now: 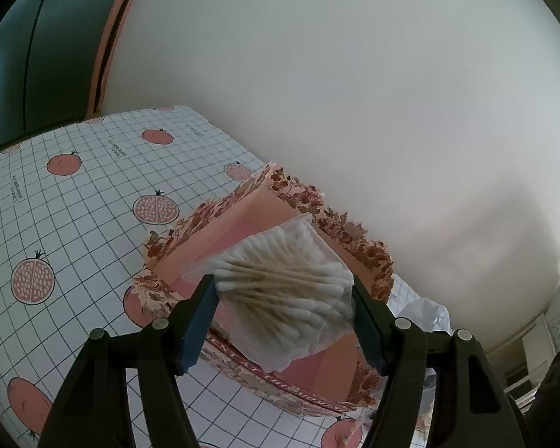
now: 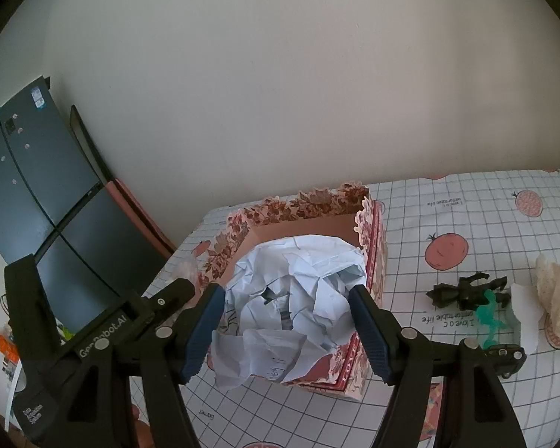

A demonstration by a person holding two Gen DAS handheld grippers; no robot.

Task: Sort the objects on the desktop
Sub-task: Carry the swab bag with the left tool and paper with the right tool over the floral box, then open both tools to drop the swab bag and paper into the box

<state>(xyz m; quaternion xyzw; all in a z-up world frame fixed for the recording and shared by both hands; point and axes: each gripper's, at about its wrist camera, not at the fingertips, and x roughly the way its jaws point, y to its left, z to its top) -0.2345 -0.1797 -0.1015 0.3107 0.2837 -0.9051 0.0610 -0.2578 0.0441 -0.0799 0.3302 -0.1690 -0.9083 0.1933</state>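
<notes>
Left tongs (image 1: 283, 291) clamp swab bag (image 1: 291, 280) above floral box (image 1: 339, 224) on worktop (image 1: 74, 224); right tongs (image 2: 287, 298) clamp crumpled paper (image 2: 298, 283) over same box, small toys (image 2: 466, 291) lying apart.

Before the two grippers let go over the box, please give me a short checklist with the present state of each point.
1. Left gripper clamps the bag of cotton swabs: ok.
2. Bag hangs over the floral box: ok.
3. Right gripper clamps the crumpled paper: ok.
4. Paper hangs over the box opening: ok, though one flap reaches past the front wall.
5. Box interior free: cannot tell, both loads hide it.
6. Dark figure on the table stays clear of the grippers: ok.
</notes>
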